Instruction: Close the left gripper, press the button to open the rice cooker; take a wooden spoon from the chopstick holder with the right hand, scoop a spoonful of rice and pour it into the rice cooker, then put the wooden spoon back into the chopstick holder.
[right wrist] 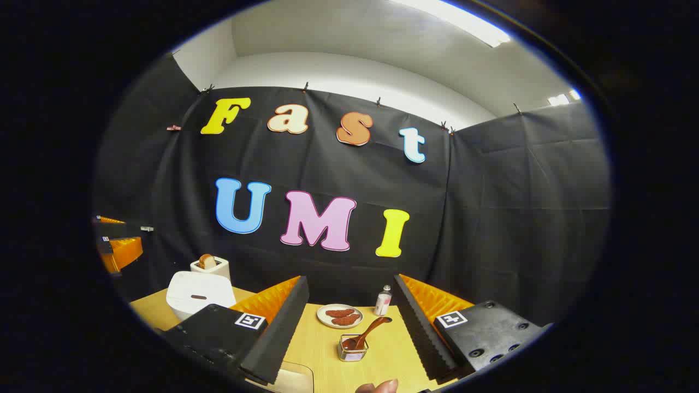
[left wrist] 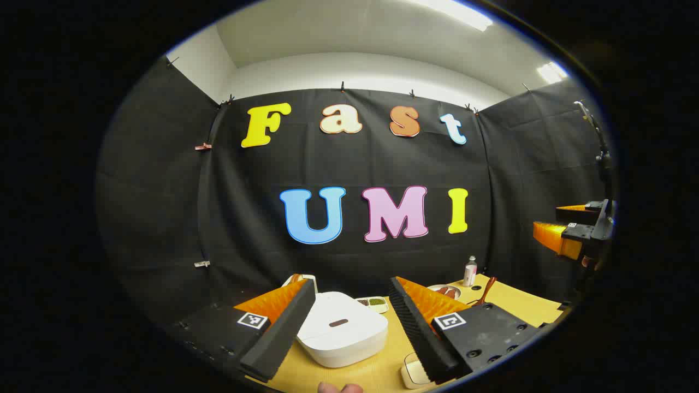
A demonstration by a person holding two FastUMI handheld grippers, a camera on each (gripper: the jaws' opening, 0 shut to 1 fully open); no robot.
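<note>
your left gripper [left wrist: 349,322] hovers wide over the shut cooker [left wrist: 341,334]; right gripper [right wrist: 349,327], wide, faces the spoon [right wrist: 365,334] in its holder [right wrist: 353,349]: light, stiff, grip the handle.

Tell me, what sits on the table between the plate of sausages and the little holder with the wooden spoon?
Nothing: in the right gripper view, bare table separates the plate from the chopstick holder. The wooden spoon leans toward a small bottle beside the plate.

Demo booth w/ black cloth walls [right wrist: 491,218], kitchen props on table [right wrist: 322,349].
</note>
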